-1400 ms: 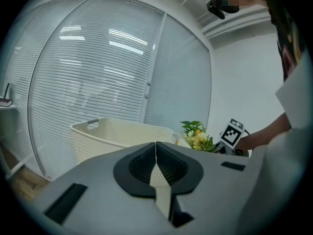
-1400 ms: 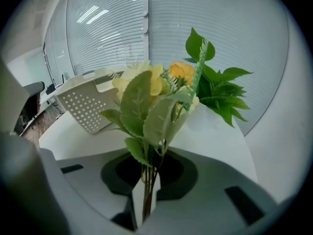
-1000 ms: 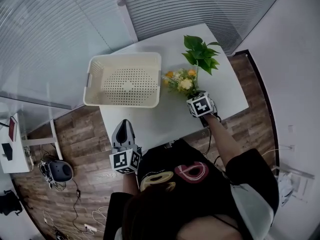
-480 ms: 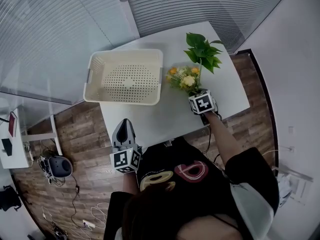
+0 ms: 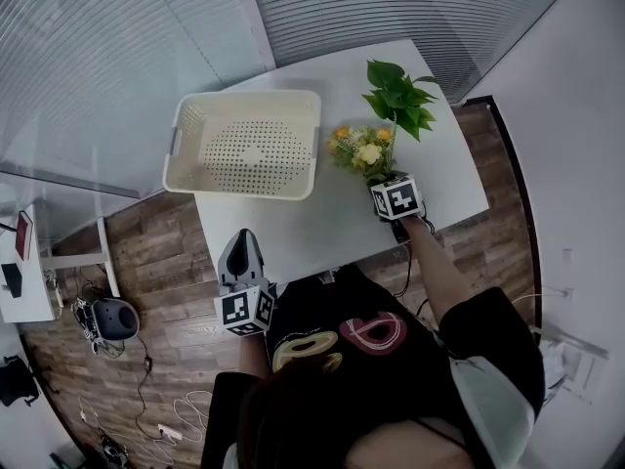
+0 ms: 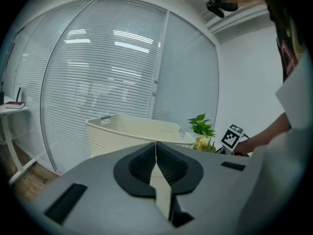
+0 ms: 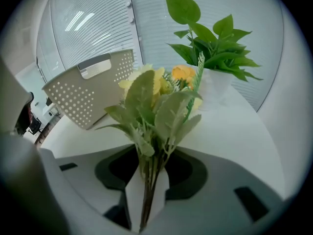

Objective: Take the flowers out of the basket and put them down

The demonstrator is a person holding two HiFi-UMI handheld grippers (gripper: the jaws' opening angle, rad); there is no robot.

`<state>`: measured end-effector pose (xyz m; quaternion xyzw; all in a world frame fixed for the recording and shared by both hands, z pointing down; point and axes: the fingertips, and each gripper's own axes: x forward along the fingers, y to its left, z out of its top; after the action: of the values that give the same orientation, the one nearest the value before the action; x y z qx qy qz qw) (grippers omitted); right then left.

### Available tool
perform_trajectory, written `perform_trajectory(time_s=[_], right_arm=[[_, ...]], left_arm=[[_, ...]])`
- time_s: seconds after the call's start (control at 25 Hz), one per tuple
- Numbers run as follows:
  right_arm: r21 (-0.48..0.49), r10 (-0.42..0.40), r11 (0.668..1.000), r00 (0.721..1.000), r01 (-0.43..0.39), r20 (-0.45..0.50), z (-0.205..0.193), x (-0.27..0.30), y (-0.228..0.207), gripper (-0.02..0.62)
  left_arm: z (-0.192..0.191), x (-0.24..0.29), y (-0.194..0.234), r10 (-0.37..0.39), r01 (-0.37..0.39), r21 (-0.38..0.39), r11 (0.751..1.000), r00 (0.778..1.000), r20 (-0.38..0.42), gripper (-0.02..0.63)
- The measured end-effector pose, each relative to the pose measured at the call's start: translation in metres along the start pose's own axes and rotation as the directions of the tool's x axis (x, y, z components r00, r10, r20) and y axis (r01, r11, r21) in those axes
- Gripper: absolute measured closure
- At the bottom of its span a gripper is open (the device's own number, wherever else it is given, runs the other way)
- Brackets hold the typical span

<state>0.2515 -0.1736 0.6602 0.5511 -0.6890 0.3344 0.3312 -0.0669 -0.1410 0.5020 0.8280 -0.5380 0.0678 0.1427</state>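
Fingers [image 7: 115, 171] of our right gripper [image 7: 146, 180] have just been spreading, loose around the flowers [image 7: 156, 102] over the table [image 7: 234, 136] beside the basket [image 7: 93, 92], while those of our left gripper [image 6: 156, 153] are pressed together, empty.

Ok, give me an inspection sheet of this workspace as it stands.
Surface: white table, no spills or debris seen.
Job's things: cream perforated basket, empty; artificial flowers outside it, beside the potted plant.
Clutter: potted plant, green leaves, white pot, at the table's far side.
Grippers: left gripper shut, empty, off the table's near edge; right gripper jaws have just been opening, stand apart, flower stems between them.
Cables: loose cables on the wooden floor, lower left of the head view.
Surroundings: glass walls with blinds; side desk at left.
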Motion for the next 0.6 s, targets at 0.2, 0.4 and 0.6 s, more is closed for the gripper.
perform_trajectory(time_s=[0.2,0.4,0.6], right_arm=[[0.026,0.033,0.999,0.999,-0.034,0.016,0.004,-0.004,0.006,0.400],[0.050,0.035,0.998,0.998,-0.037,0.050,0.006,-0.011,0.006,0.325],[0.063,0.047,0.997,0.994,-0.053,0.098,0.014,-0.031,0.008,0.305]], left_arm=[[0.000,-0.002,0.000,0.001,-0.001,0.002,1.000,1.000,0.001,0.588],[-0.001,-0.004,0.001,0.006,-0.006,-0.010,1.000,1.000,0.012,0.588],[-0.001,-0.005,0.000,-0.001,0.002,-0.022,1.000,1.000,0.016,0.588]])
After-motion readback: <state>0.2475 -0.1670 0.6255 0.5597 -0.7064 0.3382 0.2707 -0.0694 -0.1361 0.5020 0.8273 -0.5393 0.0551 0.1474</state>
